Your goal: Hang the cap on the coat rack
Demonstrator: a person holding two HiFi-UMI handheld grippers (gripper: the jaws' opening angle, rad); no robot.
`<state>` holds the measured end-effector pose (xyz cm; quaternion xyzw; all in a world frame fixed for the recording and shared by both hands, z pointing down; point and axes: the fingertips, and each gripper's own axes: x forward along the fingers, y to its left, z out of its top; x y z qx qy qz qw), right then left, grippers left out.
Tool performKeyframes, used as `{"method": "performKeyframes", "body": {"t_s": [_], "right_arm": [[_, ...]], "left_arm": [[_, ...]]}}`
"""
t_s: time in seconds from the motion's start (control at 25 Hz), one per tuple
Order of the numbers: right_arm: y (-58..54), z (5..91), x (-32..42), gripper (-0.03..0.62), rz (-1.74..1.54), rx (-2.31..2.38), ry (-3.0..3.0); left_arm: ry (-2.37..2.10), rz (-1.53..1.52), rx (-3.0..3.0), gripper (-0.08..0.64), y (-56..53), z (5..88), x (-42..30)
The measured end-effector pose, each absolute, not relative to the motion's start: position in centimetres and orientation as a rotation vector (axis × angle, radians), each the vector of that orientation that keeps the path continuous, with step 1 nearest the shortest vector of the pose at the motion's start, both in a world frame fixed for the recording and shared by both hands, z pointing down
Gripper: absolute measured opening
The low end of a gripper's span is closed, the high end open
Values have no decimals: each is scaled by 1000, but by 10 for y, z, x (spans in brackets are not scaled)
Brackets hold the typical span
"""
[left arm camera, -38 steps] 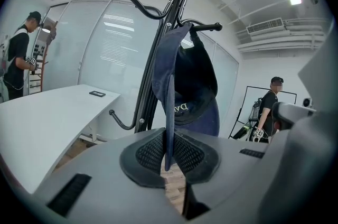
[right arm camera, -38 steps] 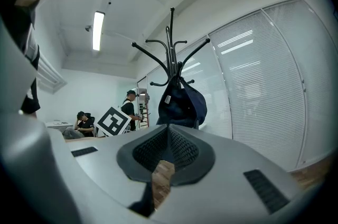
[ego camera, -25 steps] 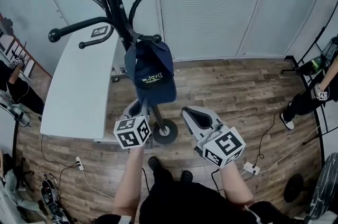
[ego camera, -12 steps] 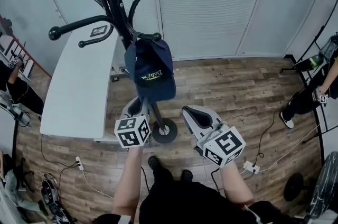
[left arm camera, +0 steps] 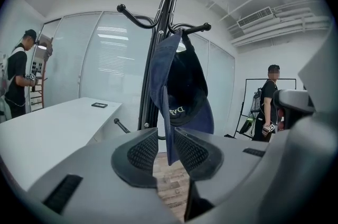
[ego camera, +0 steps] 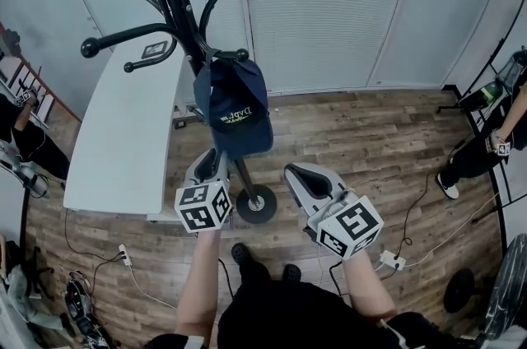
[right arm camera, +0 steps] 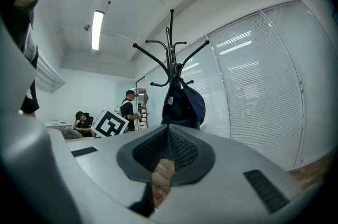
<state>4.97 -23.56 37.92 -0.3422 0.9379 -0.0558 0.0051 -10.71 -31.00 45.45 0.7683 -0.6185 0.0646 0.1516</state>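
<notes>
A navy cap [ego camera: 233, 104] hangs from a short hook of the black coat rack [ego camera: 177, 2], crown toward the pole and brim pointing down. My left gripper [ego camera: 211, 160] sits just below and left of the cap. In the left gripper view its jaws [left arm camera: 166, 146] stand a narrow gap apart, and the cap's [left arm camera: 187, 91] brim edge hangs in line with that gap; I cannot tell if it touches. My right gripper [ego camera: 296, 174] is lower right of the cap, shut and empty [right arm camera: 169, 138]. In the right gripper view the cap [right arm camera: 182, 104] hangs on the rack [right arm camera: 170, 54].
A white table [ego camera: 115, 141] stands left of the rack, whose round base [ego camera: 257, 205] is on the wood floor between my grippers. People stand at the right [ego camera: 486, 150] and left [ego camera: 20, 133] edges. A power strip [ego camera: 391, 262] and cables lie on the floor.
My left gripper has drawn back slightly down and to the left, away from the cap. The cap stays on its hook, settled a little leftward. The right gripper has not moved.
</notes>
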Motion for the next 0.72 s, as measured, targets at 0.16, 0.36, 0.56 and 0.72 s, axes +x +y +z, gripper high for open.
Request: {"method": "performKeyframes", "body": {"t_s": [0.16, 0.36, 0.56, 0.72], "right_arm": [[-228, 378, 53, 32, -171, -1069, 2935], [-219, 381, 56, 32, -175, -1058, 2938], [-210, 387, 58, 32, -198, -1045, 2944], [-202, 391, 56, 32, -208, -1028, 2954]], "left_arm": [[-1798, 183, 2204, 87, -299, 450, -109], [-1822, 173, 2195, 87, -283, 447, -112], [-1825, 142, 2203, 87, -265, 441, -107], [-1802, 107, 2236, 87, -252, 435, -98]]}}
